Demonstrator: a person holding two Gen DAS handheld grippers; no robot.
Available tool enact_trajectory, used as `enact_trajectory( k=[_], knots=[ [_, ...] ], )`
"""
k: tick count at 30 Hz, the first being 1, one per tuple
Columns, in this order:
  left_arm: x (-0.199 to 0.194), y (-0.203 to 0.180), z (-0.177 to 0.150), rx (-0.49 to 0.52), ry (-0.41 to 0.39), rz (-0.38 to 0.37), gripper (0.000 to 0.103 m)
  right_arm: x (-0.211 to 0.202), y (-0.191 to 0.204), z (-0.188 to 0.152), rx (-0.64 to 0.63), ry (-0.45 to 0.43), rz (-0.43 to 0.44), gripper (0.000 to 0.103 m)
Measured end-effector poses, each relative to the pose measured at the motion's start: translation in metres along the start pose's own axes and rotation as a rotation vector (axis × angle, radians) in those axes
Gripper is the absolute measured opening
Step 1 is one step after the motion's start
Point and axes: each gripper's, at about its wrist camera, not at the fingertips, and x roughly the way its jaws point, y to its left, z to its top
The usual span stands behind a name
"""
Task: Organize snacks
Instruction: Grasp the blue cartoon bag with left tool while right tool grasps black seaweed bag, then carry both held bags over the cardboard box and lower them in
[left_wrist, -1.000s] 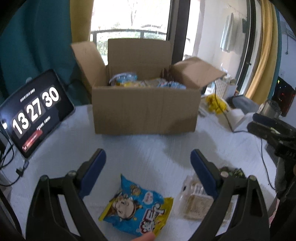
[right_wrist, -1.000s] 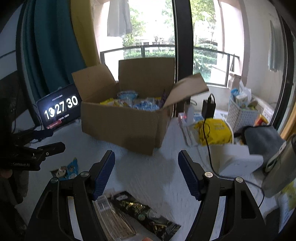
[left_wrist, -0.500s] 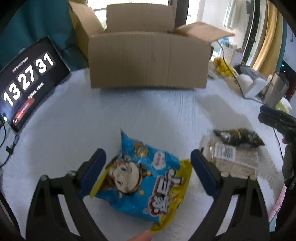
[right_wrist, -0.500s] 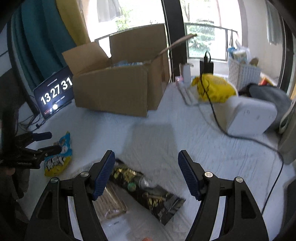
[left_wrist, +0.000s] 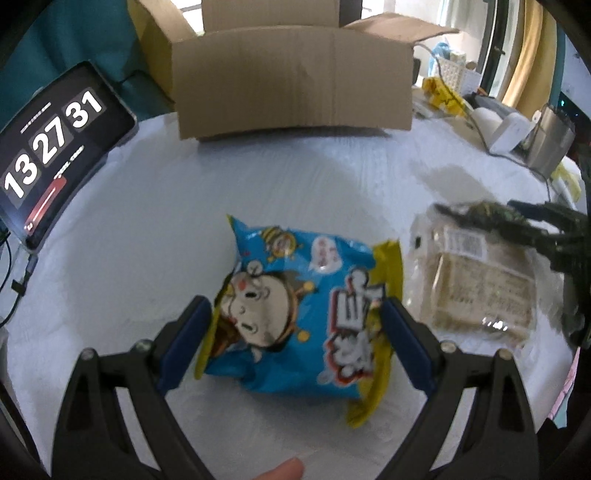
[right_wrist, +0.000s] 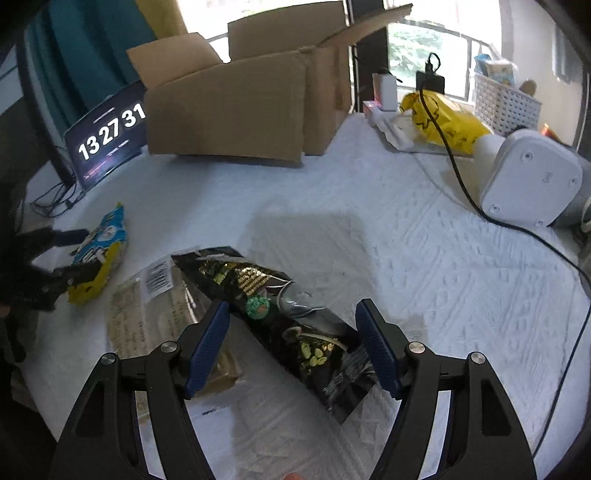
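In the left wrist view the left gripper (left_wrist: 295, 328) fills the lower frame with its fingers spread wide, and the blue bag (left_wrist: 299, 314) lies between them on the white cloth (left_wrist: 184, 206); the blue pads sit just beside the bag's edges, and whether they press on it cannot be told. To the bag's right, in the middle right of the frame, lies a clear pack (left_wrist: 476, 280) of pale biscuits, with a dark bag (left_wrist: 484, 214) over its upper end. The box (left_wrist: 291, 81), flaps open, stands at the top centre, and a tablet (left_wrist: 55, 144) showing a clock leans at the upper left. A fingertip (left_wrist: 280, 469) shows at the bottom edge. In the right wrist view the right gripper (right_wrist: 293, 343) is also spread wide in the lower frame, its fingers on either side of the dark bag (right_wrist: 273, 314), which lies slantwise from centre toward lower right, partly over the clear pack (right_wrist: 155, 317) at lower left; the pads do not clearly touch it. At the far left the blue bag (right_wrist: 99, 254) lies by the other gripper's tips. The box (right_wrist: 236, 107) stands at the upper centre, the tablet (right_wrist: 107, 136) to its left, and a yellow bag (right_wrist: 443, 122), a white device (right_wrist: 528, 184) and a black cable (right_wrist: 465, 184) at the upper right.
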Motion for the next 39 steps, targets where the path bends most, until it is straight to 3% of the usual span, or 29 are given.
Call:
enact_trajectory(
  k=[9, 13, 19, 29, 39],
  knots=[
    [-0.004, 0.021, -0.012, -0.033, 0.017, -0.024, 0.094, 0.005, -0.003, 0.000, 0.015, -0.003, -0.031, 0.070],
    [0.004, 0.023, -0.009, -0.061, 0.026, -0.063, 0.094, 0.004, -0.005, 0.000, 0.039, -0.014, -0.021, 0.061],
    [0.010, 0.015, -0.001, -0.050, 0.014, -0.059, 0.093, 0.000, -0.008, -0.001, 0.071, -0.029, 0.003, 0.051],
    [-0.003, 0.003, 0.007, -0.026, -0.017, -0.078, 0.065, -0.009, -0.007, 0.003, 0.089, -0.063, 0.040, 0.042],
    [-0.023, -0.010, 0.026, 0.002, -0.083, -0.102, 0.063, -0.029, -0.003, 0.028, 0.063, -0.127, 0.035, 0.038]
  ],
)
